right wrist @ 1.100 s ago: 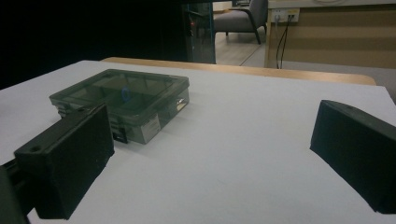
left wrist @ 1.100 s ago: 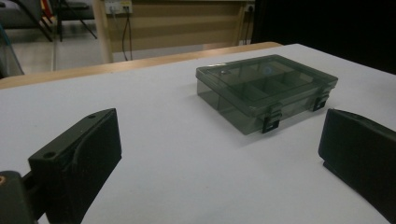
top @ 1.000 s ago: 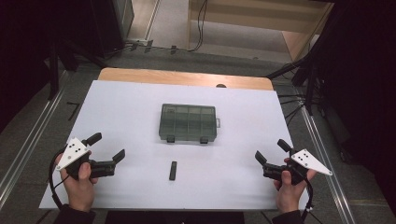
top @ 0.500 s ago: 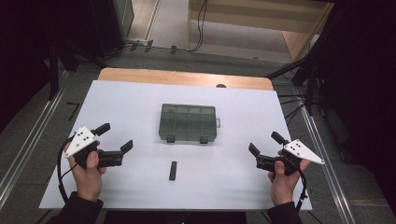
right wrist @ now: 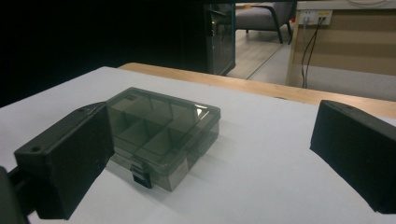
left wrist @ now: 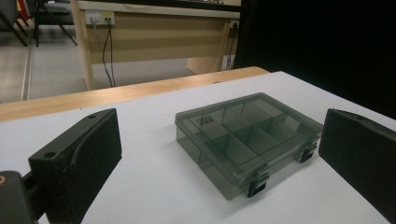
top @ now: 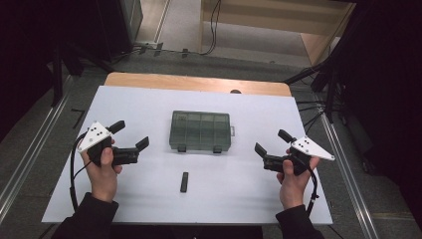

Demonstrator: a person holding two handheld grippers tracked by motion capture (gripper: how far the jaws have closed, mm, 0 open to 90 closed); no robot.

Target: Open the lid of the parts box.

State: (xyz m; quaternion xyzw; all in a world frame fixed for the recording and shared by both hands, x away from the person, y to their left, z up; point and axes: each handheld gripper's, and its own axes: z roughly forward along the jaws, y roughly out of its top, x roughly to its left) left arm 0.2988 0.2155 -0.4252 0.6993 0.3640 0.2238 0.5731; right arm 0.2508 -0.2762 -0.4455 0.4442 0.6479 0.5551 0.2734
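We note the compartment box point(top: 200, 130) lying flat at the middle of the desk point(top: 149, 104), lid shut and both dark latches on its near edge facing the person. It is smoky and see-through; the dividers show through the lid, and we cannot tell whether any cell holds anything.

The left claw point(top: 129, 137) and right claw point(top: 271, 142) sit on either side of the box, well apart from it, each aimed inward. We read this as a symmetric approach: one claw likely to steady the box while the other works a latch, or both to take it by its short ends.

Left claw: jaws spread wide, holding nothing, touching nothing; the left gripper view frames the box point(left wrist: 247, 140) between them. Right claw: likewise wide open and empty, box point(right wrist: 163, 133) in the gap near its left jaw.

A small dark stick-like piece point(top: 184, 181) lies alone on the desk, near the front, between box and person. It is untouched.
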